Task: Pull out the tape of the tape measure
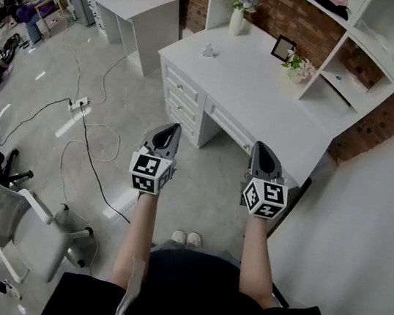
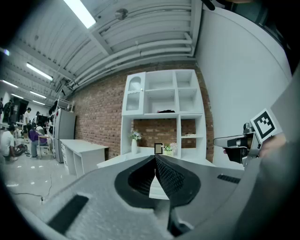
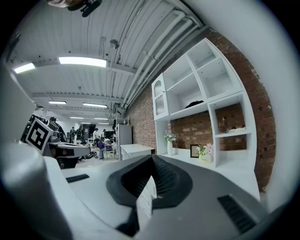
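Grey jaws on left gripper and right gripper — tips together, nothing between.

1. The left gripper and right gripper hang side by side over open floor, just before the front of the white desk.
2. The near half of the desktop is bare. A small object sits toward its left end.
3. A vase, picture frame and flower pot line the back edge.
4. The shelf unit rises over the desk's right end.
5. A white wall stands close on the right.
6. On the left, cables cross the floor, and a chair stands well apart.
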Demonstrator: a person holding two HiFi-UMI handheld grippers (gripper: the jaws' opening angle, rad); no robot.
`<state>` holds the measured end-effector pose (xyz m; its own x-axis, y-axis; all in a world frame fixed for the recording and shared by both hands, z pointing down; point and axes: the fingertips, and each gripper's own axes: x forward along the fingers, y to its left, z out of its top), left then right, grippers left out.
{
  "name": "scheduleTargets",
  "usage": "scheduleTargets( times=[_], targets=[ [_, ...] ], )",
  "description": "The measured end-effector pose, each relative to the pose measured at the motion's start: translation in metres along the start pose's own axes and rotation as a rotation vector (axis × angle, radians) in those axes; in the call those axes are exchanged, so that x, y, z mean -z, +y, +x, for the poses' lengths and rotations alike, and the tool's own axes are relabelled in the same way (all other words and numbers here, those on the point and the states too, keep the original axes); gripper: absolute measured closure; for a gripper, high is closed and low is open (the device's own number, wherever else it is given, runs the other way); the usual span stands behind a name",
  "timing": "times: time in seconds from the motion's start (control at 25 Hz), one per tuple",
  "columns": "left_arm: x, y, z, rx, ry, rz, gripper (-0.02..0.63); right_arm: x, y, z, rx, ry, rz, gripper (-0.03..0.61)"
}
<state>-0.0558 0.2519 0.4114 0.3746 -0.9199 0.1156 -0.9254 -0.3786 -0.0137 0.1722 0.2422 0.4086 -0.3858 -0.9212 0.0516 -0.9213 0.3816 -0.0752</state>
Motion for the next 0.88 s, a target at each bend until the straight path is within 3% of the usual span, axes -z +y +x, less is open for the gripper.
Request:
scheduleTargets(
  times=[0.68,0.88],
  targets=[
    [0.011,0.0,-0.004,0.018,0.025,-0.052,0.603,0.005,0.01,-0.004,-0.021,0.015,0.021,0.581],
    [0.008,0.003,-0.011,0.016,-0.001,-0.056,0.599,0.004,0.018,-0.006,-0.035,0.013,0.024,0.567]
  ],
)
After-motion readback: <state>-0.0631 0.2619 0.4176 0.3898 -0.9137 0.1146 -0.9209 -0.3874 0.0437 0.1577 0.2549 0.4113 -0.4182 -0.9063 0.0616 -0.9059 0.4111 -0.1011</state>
